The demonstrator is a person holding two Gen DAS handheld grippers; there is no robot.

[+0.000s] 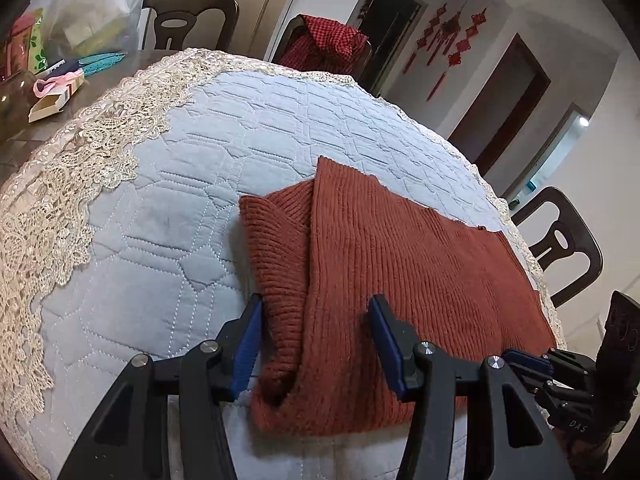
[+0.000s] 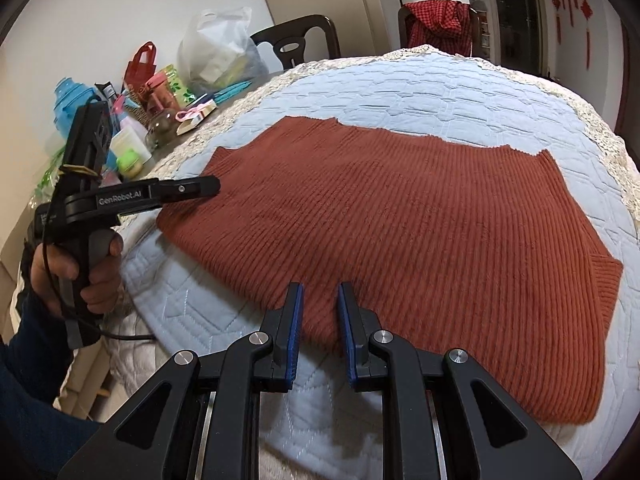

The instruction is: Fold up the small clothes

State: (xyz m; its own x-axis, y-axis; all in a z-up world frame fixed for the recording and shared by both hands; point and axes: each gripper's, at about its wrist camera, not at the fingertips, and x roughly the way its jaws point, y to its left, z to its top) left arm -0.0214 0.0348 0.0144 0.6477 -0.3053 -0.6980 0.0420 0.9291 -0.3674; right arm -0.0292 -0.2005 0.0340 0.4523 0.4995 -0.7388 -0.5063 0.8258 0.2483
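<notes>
One rust ribbed sweater (image 2: pixel 400 240), flat on quilted cover (image 1: pixel 160 240); left gripper (image 1: pixel 316 320) agape astride its edge, right gripper (image 2: pixel 319 304) parted over hem.

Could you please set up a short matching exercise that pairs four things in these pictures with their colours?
Things:
1. knitted sweater
2. quilted table cover
3. cloth draped over the far chair
4. bottle among the clutter

Colours:
A. red and dark check
B. bright blue
C. rust brown
D. pale blue with a cream lace border

Pairs: 1-C, 2-D, 3-A, 4-B
</notes>
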